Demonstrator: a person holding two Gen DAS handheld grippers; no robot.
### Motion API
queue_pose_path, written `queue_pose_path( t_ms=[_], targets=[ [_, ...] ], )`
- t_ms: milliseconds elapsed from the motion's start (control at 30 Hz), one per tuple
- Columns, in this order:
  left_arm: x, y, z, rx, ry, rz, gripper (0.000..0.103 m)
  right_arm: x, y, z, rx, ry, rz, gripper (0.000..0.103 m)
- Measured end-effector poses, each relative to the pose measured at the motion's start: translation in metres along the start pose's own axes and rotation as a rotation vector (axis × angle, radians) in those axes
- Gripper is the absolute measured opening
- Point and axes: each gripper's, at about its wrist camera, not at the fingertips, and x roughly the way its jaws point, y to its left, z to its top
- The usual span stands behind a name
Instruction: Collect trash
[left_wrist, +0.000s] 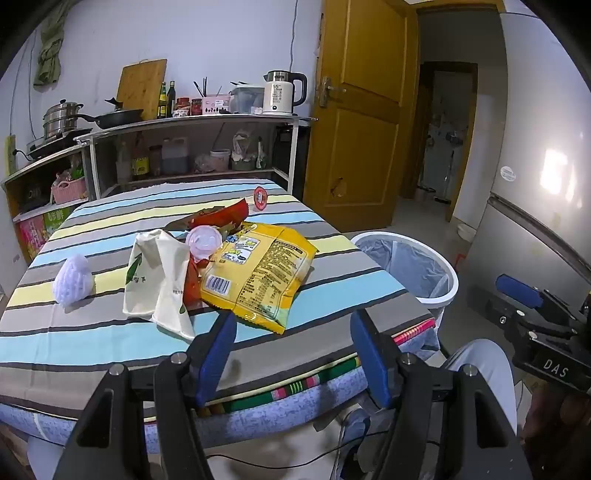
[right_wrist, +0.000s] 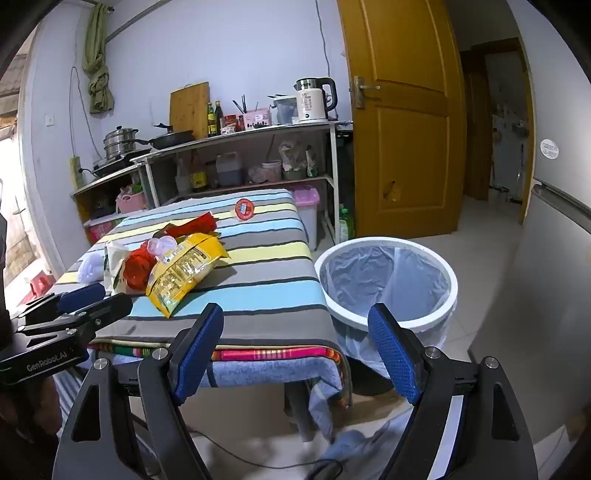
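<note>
Trash (left_wrist: 255, 269) heaped mid-table; bin (right_wrist: 388, 280) beside edge.

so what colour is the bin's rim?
White rim, with a pale liner inside; clearest in the right wrist view.

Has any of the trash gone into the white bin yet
No, the round white trash bin shows only its bare plastic liner inside, and the yellow snack bag lies on the striped table.

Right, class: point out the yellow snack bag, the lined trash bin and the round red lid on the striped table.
yellow snack bag (left_wrist: 258, 273), left wrist view, on its printed back panel.
lined trash bin (right_wrist: 452, 291), right wrist view, on its white rim.
round red lid (right_wrist: 244, 209), right wrist view, on its face.
</note>
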Motion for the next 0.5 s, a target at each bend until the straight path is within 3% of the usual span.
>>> queue_pose_path(
  t_ms=[500],
  targets=[
    [-0.0030,-0.0005,0.0029,-0.001,-0.020,-0.007,0.066,-0.0002,0.0016,0.0018,0.009,0.000,0.005,0.081]
  ],
)
